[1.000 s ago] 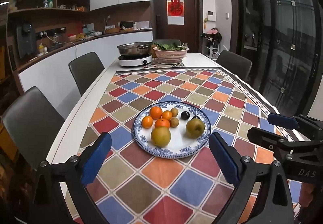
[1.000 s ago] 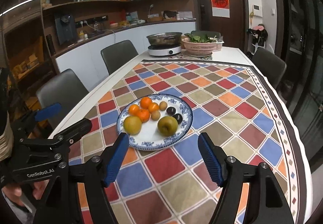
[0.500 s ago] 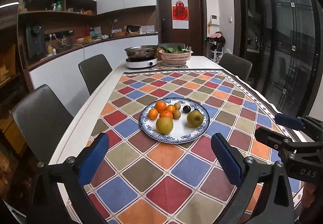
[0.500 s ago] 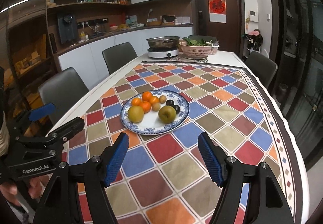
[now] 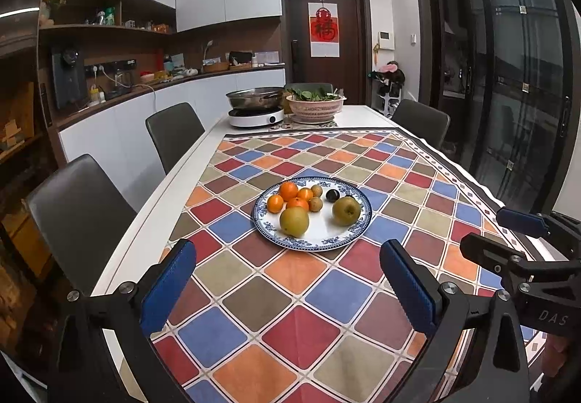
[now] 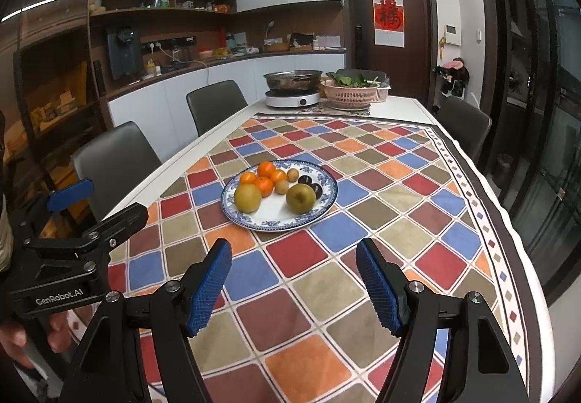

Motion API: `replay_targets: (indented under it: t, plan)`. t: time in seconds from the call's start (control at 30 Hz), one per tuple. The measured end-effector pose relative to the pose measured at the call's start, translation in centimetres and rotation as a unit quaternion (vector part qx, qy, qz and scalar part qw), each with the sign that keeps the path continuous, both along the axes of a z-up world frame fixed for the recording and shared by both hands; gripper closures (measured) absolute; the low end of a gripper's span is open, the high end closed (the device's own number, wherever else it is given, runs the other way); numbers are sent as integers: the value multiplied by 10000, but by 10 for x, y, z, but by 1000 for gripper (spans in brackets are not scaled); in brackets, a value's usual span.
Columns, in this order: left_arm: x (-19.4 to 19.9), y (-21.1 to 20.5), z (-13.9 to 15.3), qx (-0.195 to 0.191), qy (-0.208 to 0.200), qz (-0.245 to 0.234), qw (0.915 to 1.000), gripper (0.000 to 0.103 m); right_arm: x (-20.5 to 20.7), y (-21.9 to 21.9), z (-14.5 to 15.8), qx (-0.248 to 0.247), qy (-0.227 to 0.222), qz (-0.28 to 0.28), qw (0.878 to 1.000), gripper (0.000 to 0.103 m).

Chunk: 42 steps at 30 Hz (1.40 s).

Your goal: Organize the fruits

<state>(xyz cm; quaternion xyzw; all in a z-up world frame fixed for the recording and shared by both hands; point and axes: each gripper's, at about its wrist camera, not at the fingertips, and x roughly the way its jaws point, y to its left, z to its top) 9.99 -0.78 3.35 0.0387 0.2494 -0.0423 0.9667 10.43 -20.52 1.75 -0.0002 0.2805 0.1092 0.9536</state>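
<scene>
In the left wrist view, the left gripper (image 5: 287, 288) is seen with its blue pads spread wide, and its jaws have just been opening; nothing is held between them, only the checked tablecloth (image 5: 301, 326) is seen below. The plate (image 5: 348, 237) with a blue rim is placed ahead of the pads, a little apart from them, on the cloth. On it two pears are laid, one at the front left (image 5: 294, 220) and one at the right (image 5: 346, 210). Behind them four oranges (image 5: 288, 190), two small brown fruits (image 5: 315, 204) and dark plums (image 5: 332, 195) are grouped. A wide strip of cloth is left free around the plate on every side. The white table edge (image 5: 145, 232) is seen at the left, with two chairs (image 5: 80, 206) close against it. At the far end an induction cooker with a pan (image 5: 256, 116) and a pink basket of greens (image 5: 315, 108) are set. The right gripper (image 5: 523, 232) is seen at the right border, above the cloth's edge.

In the right wrist view, the right gripper (image 6: 294, 285) is seen half open, and nothing is held in it. The plate (image 6: 326, 201) is found ahead, slightly left, apart from the pads. The cloth's patterned border (image 6: 483, 221) and the rounded table edge (image 6: 541, 290) are seen at the right, with much free cloth between them and the plate. The left gripper (image 6: 98, 206) is seen at the left border, held by a hand (image 6: 32, 337).
</scene>
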Motion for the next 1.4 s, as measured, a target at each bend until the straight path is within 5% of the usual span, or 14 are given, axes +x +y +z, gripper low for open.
replay_targets:
  t: [1.4]
  plan:
    - [-22,1,8,-56,-44,-57,10000,0,-16,0,14,2,-174,-37,9998,32]
